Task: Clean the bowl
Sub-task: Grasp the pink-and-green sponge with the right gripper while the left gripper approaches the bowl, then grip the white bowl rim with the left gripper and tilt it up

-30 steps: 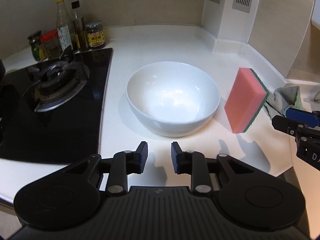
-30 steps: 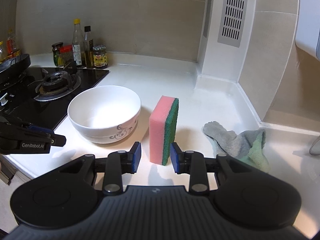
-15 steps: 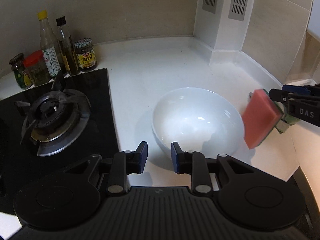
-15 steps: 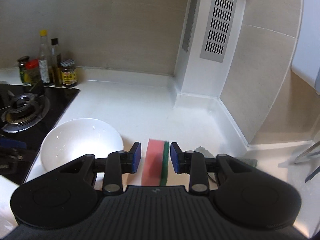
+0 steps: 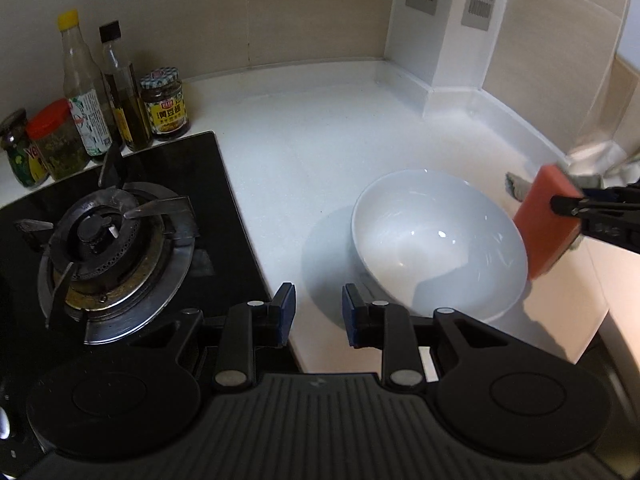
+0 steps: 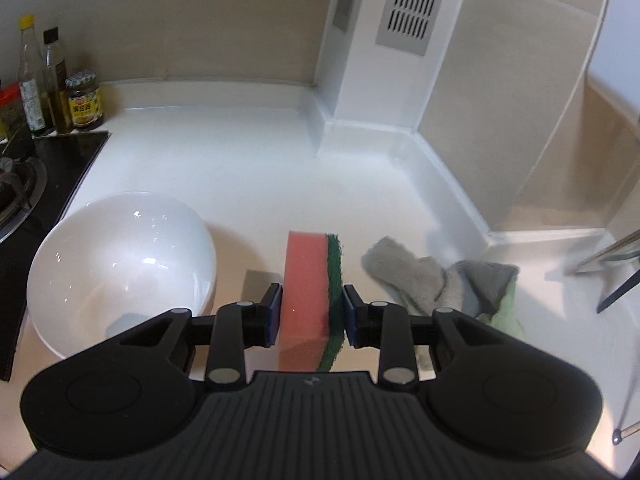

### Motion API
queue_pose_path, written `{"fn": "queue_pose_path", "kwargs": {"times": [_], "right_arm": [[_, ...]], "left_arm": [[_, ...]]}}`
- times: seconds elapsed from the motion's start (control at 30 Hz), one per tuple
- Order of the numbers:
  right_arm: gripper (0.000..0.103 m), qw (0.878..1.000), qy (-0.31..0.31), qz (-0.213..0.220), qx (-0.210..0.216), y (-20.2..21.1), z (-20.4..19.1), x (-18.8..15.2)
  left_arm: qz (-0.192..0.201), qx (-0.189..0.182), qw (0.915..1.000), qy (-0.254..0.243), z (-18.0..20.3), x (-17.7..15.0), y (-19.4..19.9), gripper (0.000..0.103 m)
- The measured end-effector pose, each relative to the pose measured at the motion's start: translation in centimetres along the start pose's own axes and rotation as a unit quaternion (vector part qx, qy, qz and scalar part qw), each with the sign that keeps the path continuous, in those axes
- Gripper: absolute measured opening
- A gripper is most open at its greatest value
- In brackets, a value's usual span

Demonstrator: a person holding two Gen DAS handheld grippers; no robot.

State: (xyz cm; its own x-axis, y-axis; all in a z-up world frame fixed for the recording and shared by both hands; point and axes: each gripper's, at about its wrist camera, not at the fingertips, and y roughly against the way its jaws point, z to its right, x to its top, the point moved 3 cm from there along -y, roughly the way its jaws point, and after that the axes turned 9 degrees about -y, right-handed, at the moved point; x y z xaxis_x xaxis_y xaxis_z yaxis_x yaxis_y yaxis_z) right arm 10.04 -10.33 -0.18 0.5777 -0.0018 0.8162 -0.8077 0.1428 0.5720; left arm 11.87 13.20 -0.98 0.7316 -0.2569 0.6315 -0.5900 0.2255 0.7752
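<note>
Right gripper (image 6: 308,312) clamped sponge (image 6: 310,280); left gripper (image 5: 318,316) gaped empty, bowl (image 5: 436,248) ahead-right. Unsteadied bowl might skid under scrubbing.

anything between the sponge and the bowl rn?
No. In the right wrist view only bare countertop and shadow separate the sponge, held by the right gripper, from the bowl.

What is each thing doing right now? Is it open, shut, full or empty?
Bowl: upright, empty, on the counter.
Sponge: on edge, clamped in the right gripper.
Left gripper: open, holding nothing.
Cloth: crumpled on the counter.
Stove burner: no flame.
Jar: lid on.
</note>
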Motion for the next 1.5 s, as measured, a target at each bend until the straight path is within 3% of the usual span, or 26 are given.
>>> {"fn": "queue_pose_path", "kwargs": {"times": [0.07, 0.1, 0.17, 0.23, 0.4, 0.5, 0.7, 0.87, 1.1, 1.2, 1.37, 1.5], "right_arm": [[0.027, 0.998, 0.01, 0.045, 0.032, 2.1, -0.4, 1.3], [0.027, 0.994, 0.023, 0.08, 0.075, 3.8, -0.9, 2.1], [0.027, 0.98, 0.071, 0.093, 0.161, 5.4, -2.3, 2.6], [0.027, 0.967, 0.12, 0.07, 0.212, 5.1, -3.8, 1.9], [0.026, 0.938, 0.245, 0.063, 0.238, 3.4, -6.8, -1.2], [0.026, 0.923, 0.281, 0.051, 0.258, 2.6, -7.5, -2.5], [0.027, 0.891, 0.34, 0.045, 0.297, 3.2, -7.3, -4.1], [0.027, 0.869, 0.395, 0.026, 0.297, 3.7, -8.0, -4.3], [0.027, 0.821, 0.511, 0.007, 0.256, 4.4, -11.1, -5.4], [0.027, 0.806, 0.541, -0.007, 0.239, 4.0, -12.4, -5.6], [0.028, 0.808, 0.542, -0.043, 0.228, 3.1, -13.3, -5.3], [0.028, 0.815, 0.522, -0.071, 0.244, 3.1, -13.0, -4.4]], "left_arm": [[-0.001, -0.01, 0.9998, 0.019, -0.2, 0.3, -0.3, 0.031], [-0.003, -0.015, 0.9995, 0.029, -0.6, 0.6, -0.6, 0.031], [-0.005, -0.024, 0.9987, 0.046, -0.8, 0.8, -0.8, 0.031], [-0.009, -0.042, 0.9971, 0.063, -0.9, 0.9, -1.1, 0.031], [-0.02, -0.088, 0.9903, 0.105, -1.2, 1.1, -2.1, 0.03], [-0.048, -0.104, 0.9859, 0.122, -1.2, 0.8, -3.4, 0.03], [-0.067, -0.111, 0.9852, 0.112, -0.8, 0.9, -4.6, 0.027], [-0.072, -0.115, 0.9863, 0.094, -0.3, 1.0, -5.4, 0.024], [-0.058, -0.137, 0.9824, 0.113, -0.8, 0.4, -6.0, 0.025], [-0.056, -0.139, 0.9829, 0.107, -0.8, 0.5, -6.1, 0.026], [-0.048, -0.132, 0.9865, 0.085, -0.3, 0.6, -6.0, 0.026], [-0.048, -0.135, 0.986, 0.085, -0.3, 0.8, -6.2, 0.025]]}}
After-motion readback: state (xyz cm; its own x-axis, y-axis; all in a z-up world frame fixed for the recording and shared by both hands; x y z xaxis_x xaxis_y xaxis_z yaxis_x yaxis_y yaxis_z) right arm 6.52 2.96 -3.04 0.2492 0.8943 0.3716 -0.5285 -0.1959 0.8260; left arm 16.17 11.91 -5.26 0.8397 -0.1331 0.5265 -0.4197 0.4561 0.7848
